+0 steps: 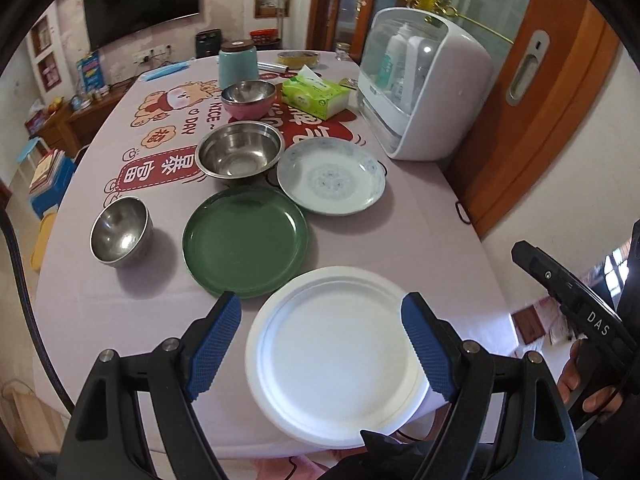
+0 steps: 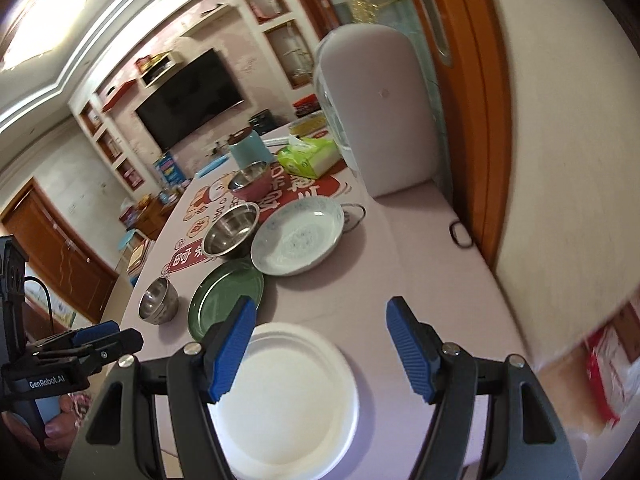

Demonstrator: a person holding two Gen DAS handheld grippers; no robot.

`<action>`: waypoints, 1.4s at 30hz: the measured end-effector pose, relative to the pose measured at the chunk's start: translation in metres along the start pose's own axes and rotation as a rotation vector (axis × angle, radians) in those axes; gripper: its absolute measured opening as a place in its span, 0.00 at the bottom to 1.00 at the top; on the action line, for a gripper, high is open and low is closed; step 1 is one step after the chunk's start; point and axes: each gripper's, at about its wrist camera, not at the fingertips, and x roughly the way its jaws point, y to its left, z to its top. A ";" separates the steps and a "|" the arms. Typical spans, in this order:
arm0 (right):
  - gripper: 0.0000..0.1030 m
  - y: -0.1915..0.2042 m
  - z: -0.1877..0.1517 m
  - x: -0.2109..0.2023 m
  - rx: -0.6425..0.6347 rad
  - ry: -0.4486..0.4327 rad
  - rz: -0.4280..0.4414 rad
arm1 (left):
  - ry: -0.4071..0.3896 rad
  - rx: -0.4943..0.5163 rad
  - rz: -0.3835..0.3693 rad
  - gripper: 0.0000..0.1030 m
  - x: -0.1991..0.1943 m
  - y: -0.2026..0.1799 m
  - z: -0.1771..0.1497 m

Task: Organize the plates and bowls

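Note:
A white paper plate (image 1: 332, 356) lies at the table's near edge, partly over it. My left gripper (image 1: 322, 320) is open above it, fingers either side. Behind it lie a green plate (image 1: 244, 244), a white patterned plate (image 1: 332, 176), a large steel bowl (image 1: 240, 154), a small steel bowl (image 1: 120, 232) and a pink steel bowl (image 1: 248, 98). My right gripper (image 2: 320, 330) is open and empty, just above the white plate (image 2: 288, 396). The green plate (image 2: 224, 300), patterned plate (image 2: 298, 236) and bowls (image 2: 232, 232) lie beyond it.
A white sterilizer cabinet (image 1: 424, 84) stands at the table's right back. A green tissue pack (image 1: 316, 98) and a teal canister (image 1: 238, 64) stand behind the bowls. A wire rack (image 2: 354, 216) pokes out under the patterned plate. A wall and wooden door (image 1: 532, 120) flank the right.

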 end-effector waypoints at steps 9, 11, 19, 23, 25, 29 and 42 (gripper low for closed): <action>0.66 -0.010 0.046 0.021 -0.109 -0.009 0.055 | -0.023 -0.094 0.052 0.79 0.011 -0.010 0.022; 0.66 -0.010 0.057 0.028 -0.119 -0.015 0.065 | -0.023 -0.102 0.062 0.79 0.015 -0.009 0.031; 0.66 -0.006 0.087 0.061 -0.160 -0.036 0.098 | -0.017 -0.118 0.101 0.79 0.037 0.001 0.073; 0.66 -0.005 0.096 0.079 -0.178 -0.028 0.115 | -0.022 -0.113 0.139 0.79 0.049 0.006 0.089; 0.66 -0.005 0.098 0.087 -0.185 -0.022 0.123 | -0.017 -0.108 0.165 0.79 0.057 0.008 0.095; 0.66 -0.009 0.101 0.105 -0.180 -0.006 0.137 | -0.009 -0.111 0.182 0.79 0.072 0.012 0.103; 0.66 -0.025 0.095 0.170 -0.142 0.105 0.128 | 0.016 -0.110 0.159 0.79 0.132 0.022 0.112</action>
